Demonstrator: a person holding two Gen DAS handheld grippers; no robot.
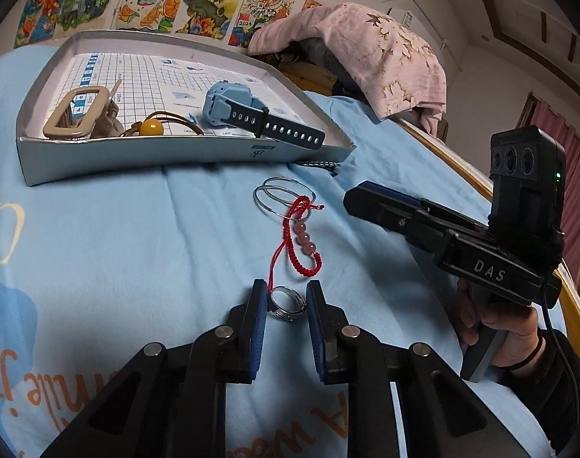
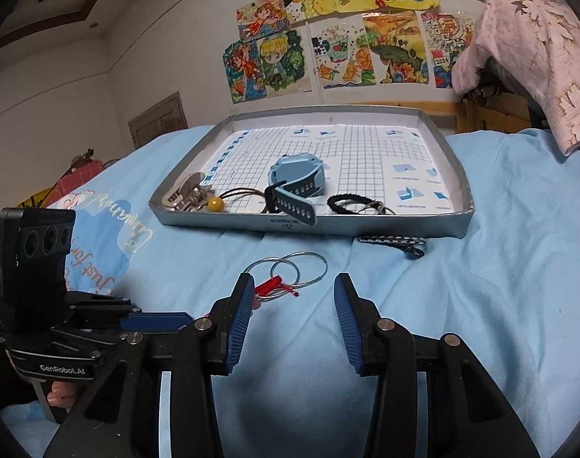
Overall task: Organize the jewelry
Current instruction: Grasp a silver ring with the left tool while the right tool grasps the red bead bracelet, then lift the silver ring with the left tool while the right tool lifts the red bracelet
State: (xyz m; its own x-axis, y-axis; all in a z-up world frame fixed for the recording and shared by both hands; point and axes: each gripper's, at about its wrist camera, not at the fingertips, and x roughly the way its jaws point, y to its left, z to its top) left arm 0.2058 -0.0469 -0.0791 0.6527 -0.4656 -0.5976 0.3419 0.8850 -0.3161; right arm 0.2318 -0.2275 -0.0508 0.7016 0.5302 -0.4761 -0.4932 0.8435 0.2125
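The left gripper (image 1: 286,299) has its fingers set either side of a silver ring (image 1: 286,302) lying on the blue bedsheet (image 1: 137,236); the left pad seems to touch it, though whether both pads press cannot be told. Just beyond lie a red beaded bracelet (image 1: 301,236) and two wire hoops (image 2: 290,271). The right gripper (image 2: 290,305) hovers over the sheet, fingers apart and empty, near the hoops, with the tray (image 2: 366,229) holding a blue watch (image 2: 297,179) behind.

A light blue bedsheet (image 2: 500,305) with printed lettering covers the bed. Beyond the jaws, colourful drawings (image 2: 343,45) hang on a pale wall (image 2: 156,38), with a pink flowered cloth (image 2: 538,57) draped to their right and a wooden door (image 2: 160,120) to their left.
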